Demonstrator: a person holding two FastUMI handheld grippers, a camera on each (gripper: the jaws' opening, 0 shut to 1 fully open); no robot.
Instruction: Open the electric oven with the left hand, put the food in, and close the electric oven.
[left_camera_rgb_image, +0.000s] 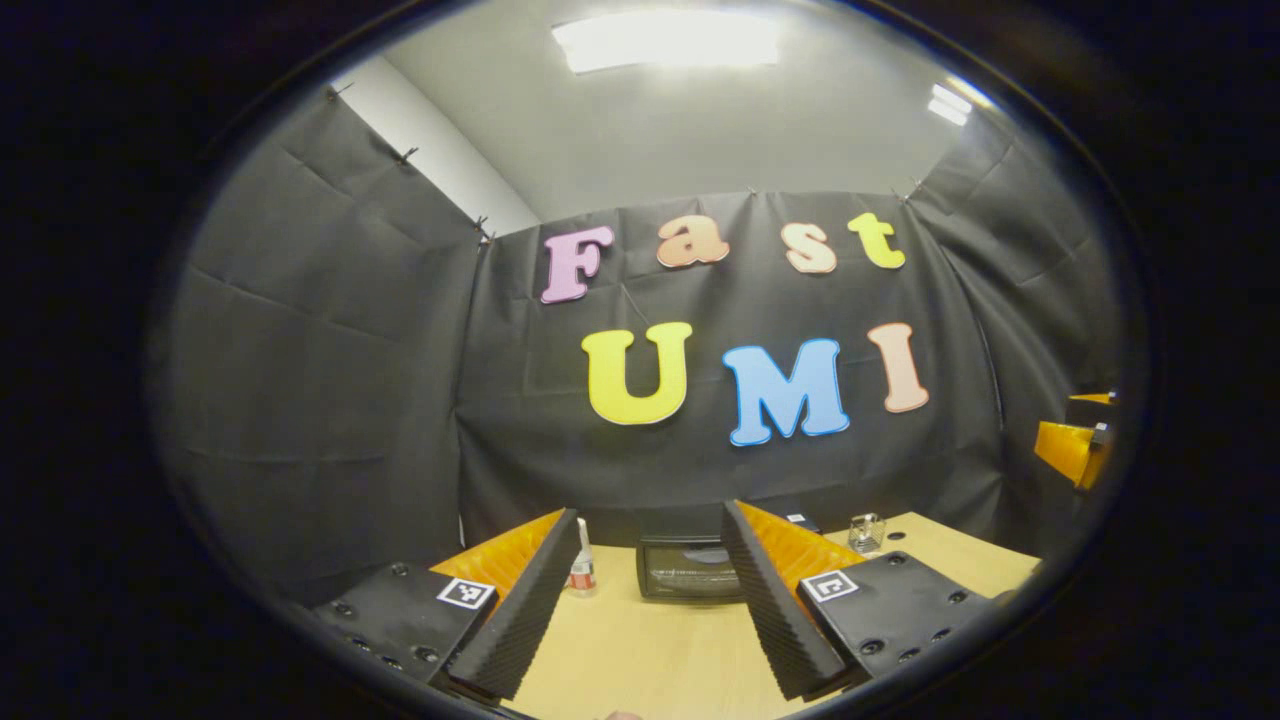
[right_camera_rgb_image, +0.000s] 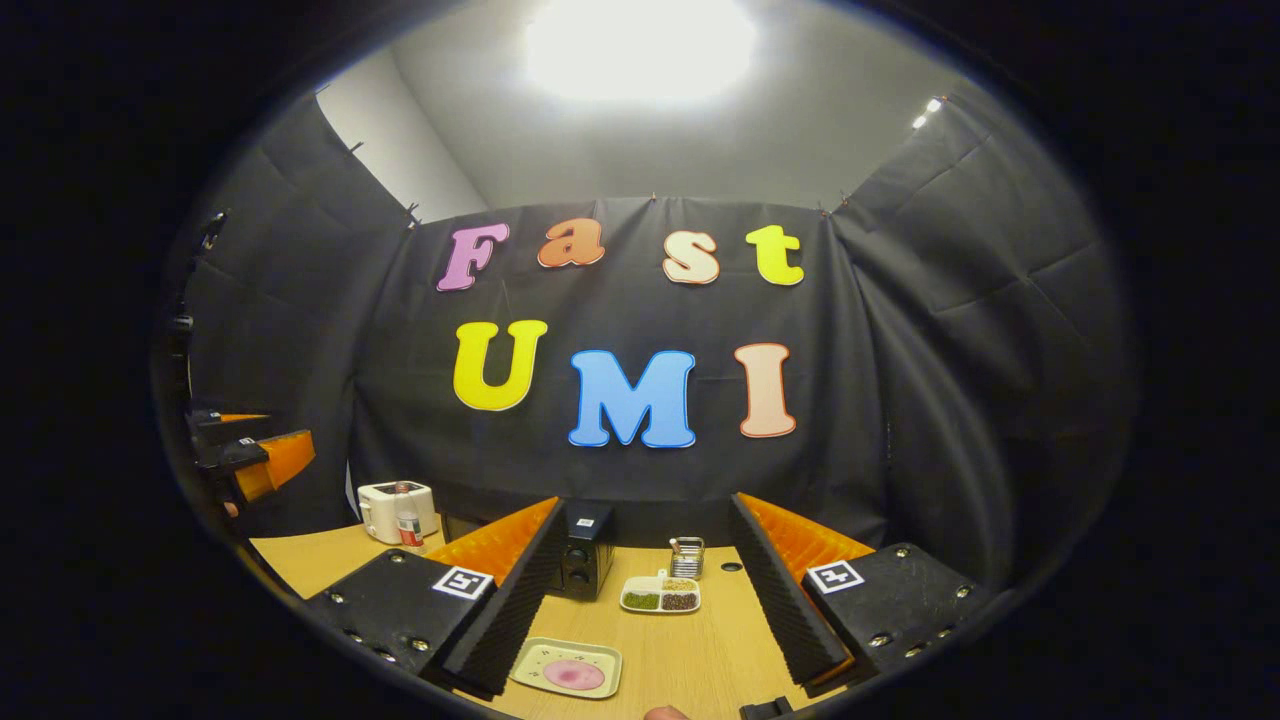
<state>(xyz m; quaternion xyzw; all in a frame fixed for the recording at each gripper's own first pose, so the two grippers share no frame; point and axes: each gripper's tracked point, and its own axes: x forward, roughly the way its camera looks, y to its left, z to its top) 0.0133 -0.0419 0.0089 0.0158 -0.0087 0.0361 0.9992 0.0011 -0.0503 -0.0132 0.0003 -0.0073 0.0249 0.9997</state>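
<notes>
The black electric oven (left_camera_rgb_image: 690, 568) stands at the back of the wooden table (left_camera_rgb_image: 640, 650) with its glass door closed. My left gripper (left_camera_rgb_image: 650, 520) is held open in front of it, some way back, with nothing between its fingers. In the right gripper view the oven (right_camera_rgb_image: 585, 562) is seen from its side, partly behind my left finger. A pale plate with a pink round food item (right_camera_rgb_image: 567, 668) lies on the table close below my open right gripper (right_camera_rgb_image: 645, 505). Each gripper shows at the edge of the other's view: the right one (left_camera_rgb_image: 1075, 448), the left one (right_camera_rgb_image: 255, 460).
A small bottle (left_camera_rgb_image: 582, 562) stands left of the oven and a metal holder (left_camera_rgb_image: 866, 532) to its right. A divided dish of beans (right_camera_rgb_image: 660, 595) lies beyond the plate. A white toaster (right_camera_rgb_image: 390, 508) sits at the back left. Black cloth walls surround the table.
</notes>
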